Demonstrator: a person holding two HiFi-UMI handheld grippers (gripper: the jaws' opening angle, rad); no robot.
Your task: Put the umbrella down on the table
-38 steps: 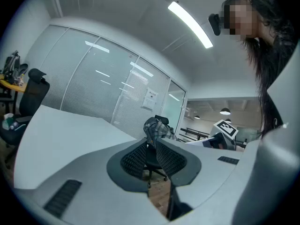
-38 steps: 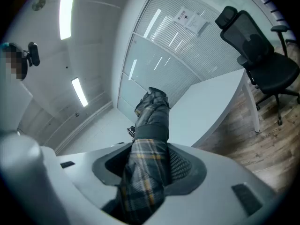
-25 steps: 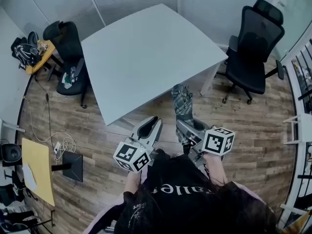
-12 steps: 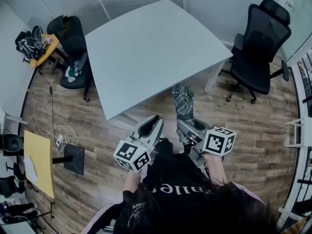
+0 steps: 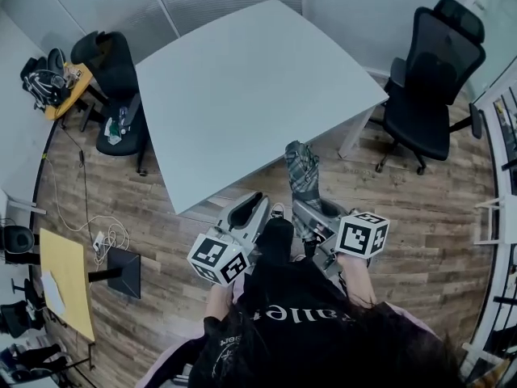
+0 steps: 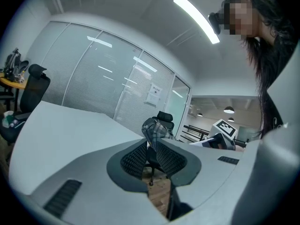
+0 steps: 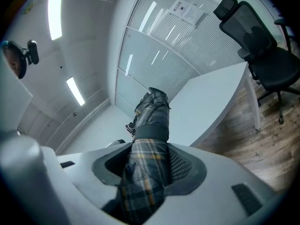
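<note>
Beside the pale grey table [image 5: 242, 79], above wooden flooring, the folded plaid umbrella [image 5: 303, 166] is being gripped by the right gripper [image 5: 312, 210], its tip near the table's edge. The left gripper [image 5: 252, 208] is being carried with its jaws slightly apart and empty.

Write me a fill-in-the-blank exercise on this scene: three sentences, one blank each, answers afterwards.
1. Of the left gripper and the right gripper, the one clamping the plaid umbrella is the ____ one.
2. Between the left gripper's jaws there is ____.
3. The office chair to the right of the table in the head view is ____ in colour.

Missing words: right; nothing; black.
</note>
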